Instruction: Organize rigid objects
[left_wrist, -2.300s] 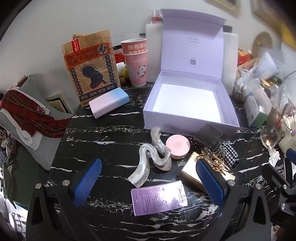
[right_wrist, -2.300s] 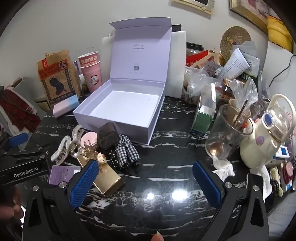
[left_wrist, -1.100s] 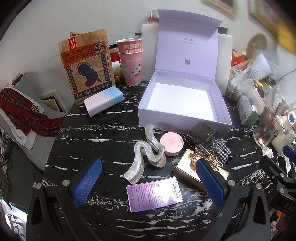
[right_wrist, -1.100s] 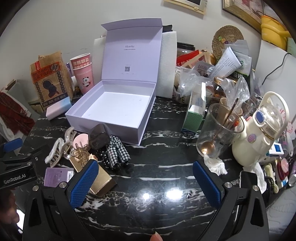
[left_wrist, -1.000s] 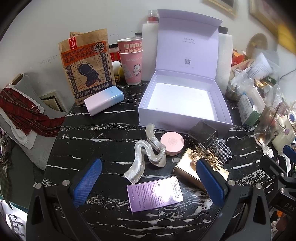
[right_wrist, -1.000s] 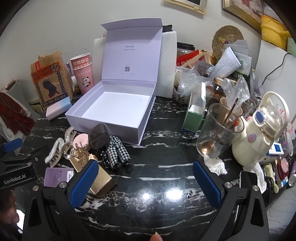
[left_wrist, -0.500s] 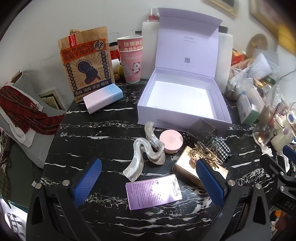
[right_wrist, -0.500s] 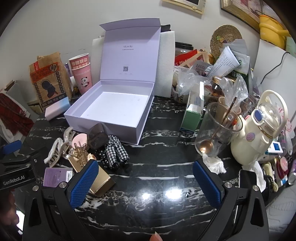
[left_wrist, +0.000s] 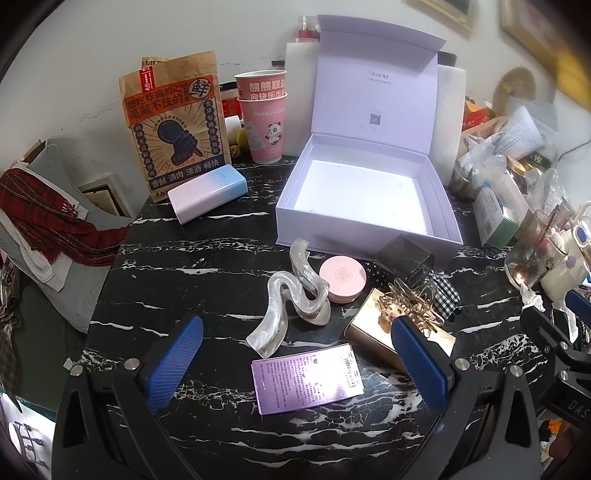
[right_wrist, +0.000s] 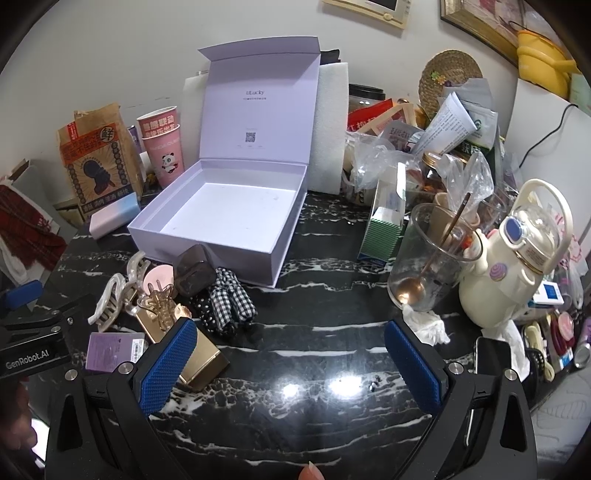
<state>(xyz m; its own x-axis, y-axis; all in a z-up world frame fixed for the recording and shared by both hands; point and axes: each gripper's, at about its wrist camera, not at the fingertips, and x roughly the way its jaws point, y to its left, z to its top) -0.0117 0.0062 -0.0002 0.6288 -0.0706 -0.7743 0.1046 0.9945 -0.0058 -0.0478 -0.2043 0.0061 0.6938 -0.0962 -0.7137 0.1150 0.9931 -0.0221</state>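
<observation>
An open lilac gift box (left_wrist: 291, 206) (right_wrist: 207, 251) stands empty on the black marble table, lid upright. In front of it lie a pearly wavy hair claw (left_wrist: 291, 295) (right_wrist: 110, 302), a round pink compact (left_wrist: 342, 274) (right_wrist: 159, 277), a dark smoky case (left_wrist: 404, 254) (right_wrist: 194, 275), a gold box (left_wrist: 373, 325) (right_wrist: 201, 363) with a gold hair claw (left_wrist: 413, 308) (right_wrist: 160, 304) on it, a checked scrunchie (right_wrist: 231, 299) and a purple card box (left_wrist: 307, 376) (right_wrist: 112, 349). My left gripper (left_wrist: 295, 363) hangs open above the purple card box. My right gripper (right_wrist: 290, 363) is open over bare table.
A pink-blue power bank (left_wrist: 207, 197), a printed paper bag (left_wrist: 173, 122) and stacked pink cups (left_wrist: 264, 118) stand at the back left. At the right are a glass with a spoon (right_wrist: 430, 266), a cream kettle bottle (right_wrist: 517, 258), a green striped carton (right_wrist: 384, 229) and bagged clutter.
Both grippers have drifted slightly back and up, so the table objects sit a little lower and farther in view. Nothing on the table has moved.
</observation>
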